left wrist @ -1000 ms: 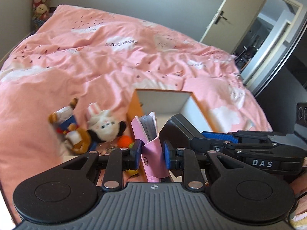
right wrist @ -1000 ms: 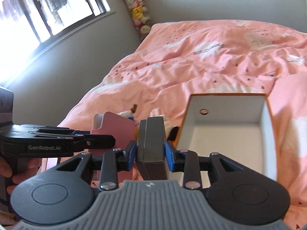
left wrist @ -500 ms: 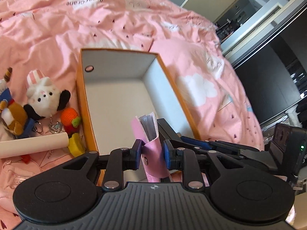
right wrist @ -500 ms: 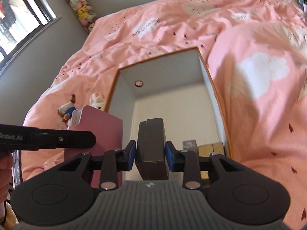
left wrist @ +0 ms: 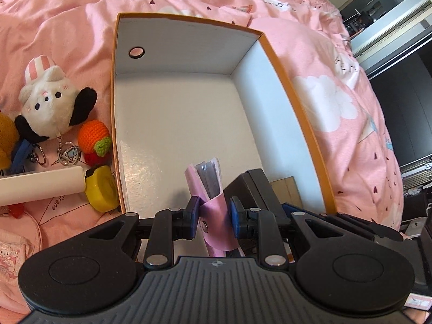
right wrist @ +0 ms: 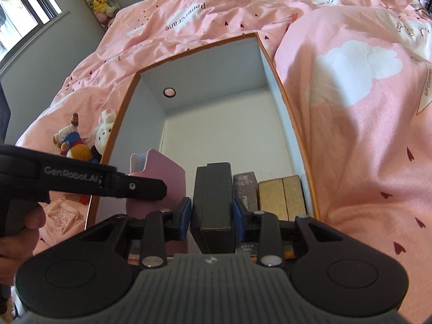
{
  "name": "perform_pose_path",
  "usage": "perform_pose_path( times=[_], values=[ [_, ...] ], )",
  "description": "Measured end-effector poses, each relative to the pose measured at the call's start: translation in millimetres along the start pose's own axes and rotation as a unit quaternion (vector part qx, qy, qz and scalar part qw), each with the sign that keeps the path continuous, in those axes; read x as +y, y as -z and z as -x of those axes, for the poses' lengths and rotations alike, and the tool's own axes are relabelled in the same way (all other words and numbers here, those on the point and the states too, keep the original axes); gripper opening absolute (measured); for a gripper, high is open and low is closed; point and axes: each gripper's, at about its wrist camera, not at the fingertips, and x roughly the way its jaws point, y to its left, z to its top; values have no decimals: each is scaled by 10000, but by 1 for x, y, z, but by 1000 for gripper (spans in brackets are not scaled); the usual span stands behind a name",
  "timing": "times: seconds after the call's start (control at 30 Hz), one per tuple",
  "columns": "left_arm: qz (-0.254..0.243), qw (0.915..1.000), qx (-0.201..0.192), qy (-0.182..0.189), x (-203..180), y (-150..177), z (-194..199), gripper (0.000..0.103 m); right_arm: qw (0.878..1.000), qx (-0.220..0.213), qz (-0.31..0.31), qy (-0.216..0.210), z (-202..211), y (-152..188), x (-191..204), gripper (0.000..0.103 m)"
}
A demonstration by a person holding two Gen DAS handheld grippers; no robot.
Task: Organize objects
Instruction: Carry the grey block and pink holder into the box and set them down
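An orange-rimmed box with white walls [left wrist: 270, 54] [right wrist: 270, 62] lies open on the pink bed. My left gripper [left wrist: 212, 216] is shut on a pink card holder [left wrist: 213, 202] and holds it upright over the box's near end; it also shows in the right wrist view [right wrist: 162, 172]. My right gripper [right wrist: 212, 214] is shut on a black box [right wrist: 213, 197], just right of the holder; the black box also shows in the left wrist view [left wrist: 256, 189]. A grey box [right wrist: 245, 186] and a gold box [right wrist: 280, 197] lie in the near right corner.
Left of the box lie a white plush keychain [left wrist: 51, 102], an orange crochet fruit [left wrist: 94, 137], a yellow round toy [left wrist: 102, 189], a white tube [left wrist: 40, 186] and a brown plush [right wrist: 75, 145]. Pink duvet [right wrist: 351, 108] rises to the right.
Both grippers have moved forward and down over the box's near end, still holding their objects. The box's floor and the boxes in its corner now fill more of the view.
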Motion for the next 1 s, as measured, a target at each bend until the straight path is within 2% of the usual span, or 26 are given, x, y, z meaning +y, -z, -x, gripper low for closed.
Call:
perform_pose_path(
  times=[0.17,0.33,0.43,0.53,0.67,0.87,1.0],
  values=[
    [55,9999,116,-35,0,-2,-11,27,9994,140,237,186,-5,0,4,34],
    [-51,9996,197,-207,-3,-1,-21,27,9994,244,245,88,-6,-3,1,35],
    [-127,9991,249,-315,-6,0,-26,27,9999,143,39,-89,3,-6,-5,37],
    [-187,9985,292,-431,-9,0,-32,27,9999,-123,-66,9,14,-10,-11,39],
    [-87,9983,459,-343,-8,1,-42,27,9991,-313,-7,282,19,-11,-16,42],
    [139,9986,496,-91,0,2,-41,26,9989,-366,-138,269,18,-9,-26,42],
    [248,9984,508,-70,0,2,-42,25,9990,-352,-162,216,14,-10,-24,42]
  ],
)
